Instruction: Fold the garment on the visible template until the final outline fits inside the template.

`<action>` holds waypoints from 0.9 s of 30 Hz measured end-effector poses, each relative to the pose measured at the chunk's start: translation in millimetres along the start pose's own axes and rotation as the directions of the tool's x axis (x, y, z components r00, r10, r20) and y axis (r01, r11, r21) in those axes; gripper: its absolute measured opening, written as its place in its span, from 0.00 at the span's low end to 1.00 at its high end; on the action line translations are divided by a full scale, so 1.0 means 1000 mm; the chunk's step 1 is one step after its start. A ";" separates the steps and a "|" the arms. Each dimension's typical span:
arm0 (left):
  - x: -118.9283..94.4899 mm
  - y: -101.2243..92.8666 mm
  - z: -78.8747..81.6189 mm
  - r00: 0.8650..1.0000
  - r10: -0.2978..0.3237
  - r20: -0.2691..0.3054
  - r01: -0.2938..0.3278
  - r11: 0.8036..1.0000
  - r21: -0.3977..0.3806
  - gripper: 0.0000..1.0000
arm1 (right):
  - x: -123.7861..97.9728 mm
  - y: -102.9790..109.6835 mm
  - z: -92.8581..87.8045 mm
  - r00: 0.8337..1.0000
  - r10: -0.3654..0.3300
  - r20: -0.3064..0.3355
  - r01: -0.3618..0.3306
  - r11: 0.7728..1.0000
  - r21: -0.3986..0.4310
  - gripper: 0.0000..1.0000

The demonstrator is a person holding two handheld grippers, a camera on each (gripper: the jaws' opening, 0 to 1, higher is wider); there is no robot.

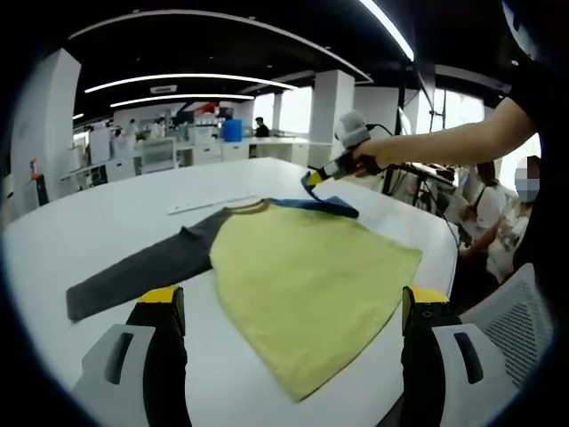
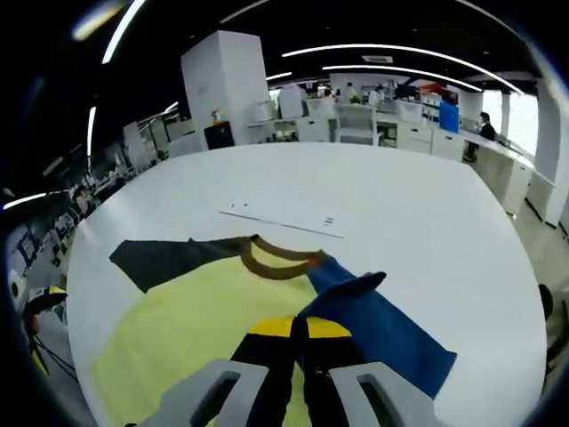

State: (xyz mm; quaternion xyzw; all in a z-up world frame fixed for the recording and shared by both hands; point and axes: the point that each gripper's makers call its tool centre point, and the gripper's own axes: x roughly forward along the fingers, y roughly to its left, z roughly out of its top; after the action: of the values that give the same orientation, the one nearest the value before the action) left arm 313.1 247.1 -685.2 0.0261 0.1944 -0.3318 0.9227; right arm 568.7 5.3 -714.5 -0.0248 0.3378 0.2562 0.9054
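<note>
In the left gripper view, one garment (image 1: 307, 267) is seen spread on the white counter (image 1: 107, 222) at the centre of the frame: a yellow body, one grey sleeve (image 1: 142, 271) to the left, one blue sleeve (image 1: 324, 205) at the upper right. The left gripper (image 1: 289, 329) is held wide and empty at the bottom. The right gripper (image 1: 313, 179) is seen at the upper right, closed on the blue sleeve. In the right gripper view, the blue sleeve (image 2: 391, 329) is pinched low at the centre by the right gripper (image 2: 298, 342). The sleeve fold is judged to be in hand; next, the sleeve should be carried over the yellow body and released flat. One pale strip (image 2: 280, 218) is seen beyond the collar.
</note>
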 end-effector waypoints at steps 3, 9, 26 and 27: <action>0.000 0.001 0.000 1.000 0.003 0.000 -0.003 1.000 -0.001 0.99 | 0.004 0.004 0.003 1.000 0.008 0.000 -0.008 1.000 -0.006 0.00; -0.001 0.003 -0.002 1.000 0.009 0.000 -0.009 1.000 0.000 0.99 | 0.013 0.018 0.010 0.999 0.032 0.003 -0.032 0.999 -0.022 0.00; -0.001 0.004 -0.004 1.000 0.014 0.002 -0.014 1.000 0.006 0.99 | 0.028 0.066 0.022 0.993 0.114 -0.005 -0.114 0.989 -0.092 0.00; -0.001 0.004 -0.005 1.000 0.015 0.001 -0.015 1.000 0.005 0.99 | 0.029 0.069 0.023 0.992 0.122 -0.004 -0.122 0.987 -0.100 0.00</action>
State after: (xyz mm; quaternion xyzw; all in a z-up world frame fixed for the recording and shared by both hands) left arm 312.8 251.5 -689.2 0.0298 0.1928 -0.3254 0.9252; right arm 567.7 83.4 -706.0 -0.0492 0.3244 0.3279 0.8859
